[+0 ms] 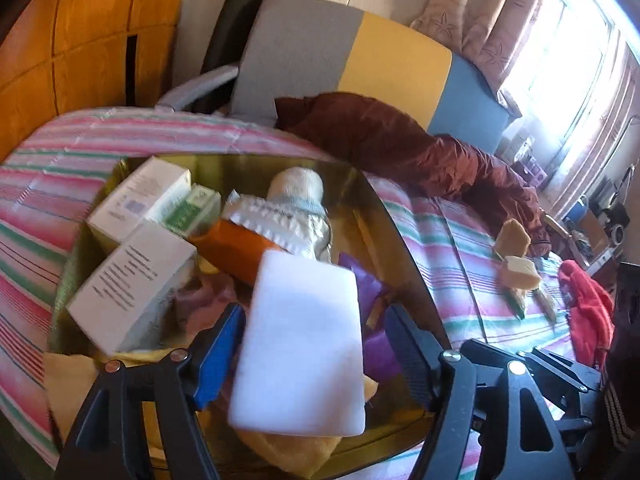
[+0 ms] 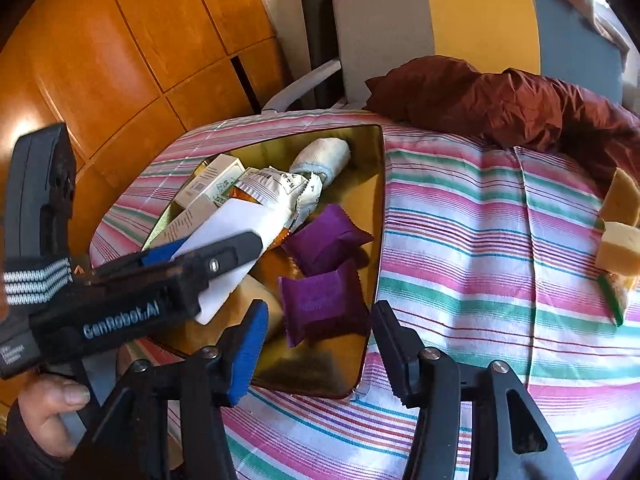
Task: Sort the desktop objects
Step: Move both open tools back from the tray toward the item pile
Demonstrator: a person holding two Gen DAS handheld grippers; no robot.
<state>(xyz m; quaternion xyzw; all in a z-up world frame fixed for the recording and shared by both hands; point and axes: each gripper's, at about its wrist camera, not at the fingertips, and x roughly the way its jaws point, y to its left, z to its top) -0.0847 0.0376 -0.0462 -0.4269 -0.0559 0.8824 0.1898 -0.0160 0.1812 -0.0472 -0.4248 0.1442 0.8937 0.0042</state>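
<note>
The left tongs (image 1: 316,344) hold a white foam block (image 1: 302,346) by its side edges, above the gold tray (image 2: 372,216) on the striped bedspread (image 2: 480,240). The tray's left half is packed with white boxes (image 1: 132,280), a foil packet (image 2: 276,188) and a rolled sock (image 2: 324,156); two purple pouches (image 2: 324,300) lie near its right rim. The right tongs (image 2: 320,340) stand wide and hold nothing, over the tray's near edge. Open bedspread lies right of the tray, up to the yellow sponges (image 2: 620,232) at the far right.
</note>
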